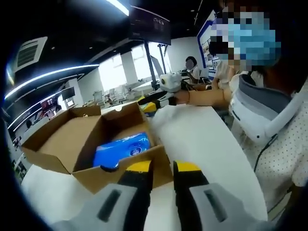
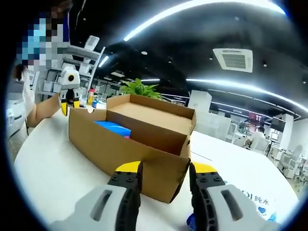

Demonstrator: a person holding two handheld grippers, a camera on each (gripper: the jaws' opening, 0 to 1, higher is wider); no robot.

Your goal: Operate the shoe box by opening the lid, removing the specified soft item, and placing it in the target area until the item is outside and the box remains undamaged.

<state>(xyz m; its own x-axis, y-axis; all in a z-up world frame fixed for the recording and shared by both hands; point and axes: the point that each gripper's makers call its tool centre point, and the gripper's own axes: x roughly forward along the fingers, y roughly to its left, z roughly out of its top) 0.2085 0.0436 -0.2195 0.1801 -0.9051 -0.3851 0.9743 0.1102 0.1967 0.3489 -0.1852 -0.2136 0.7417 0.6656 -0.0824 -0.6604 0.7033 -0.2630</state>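
Note:
An open brown cardboard shoe box (image 1: 125,175) (image 2: 120,154) stands on a white table, flaps spread out. A blue soft pack (image 1: 122,150) (image 2: 113,127) lies inside on the bottom. My left gripper (image 1: 163,166) is at one near corner of the box, yellow-tipped jaws a narrow gap apart, the box corner just behind the gap. My right gripper (image 2: 166,168) is open at the opposite corner, which sits between its wide jaws. Each gripper also appears small at the box's far end: the right gripper (image 1: 154,103), the left gripper (image 2: 70,105).
The person (image 1: 269,120) holding the grippers stands close at the table's (image 1: 202,139) edge. A white pack with blue print (image 2: 250,204) lies on the table (image 2: 53,168) near my right gripper. A green plant (image 2: 139,89) and bottles stand behind the box.

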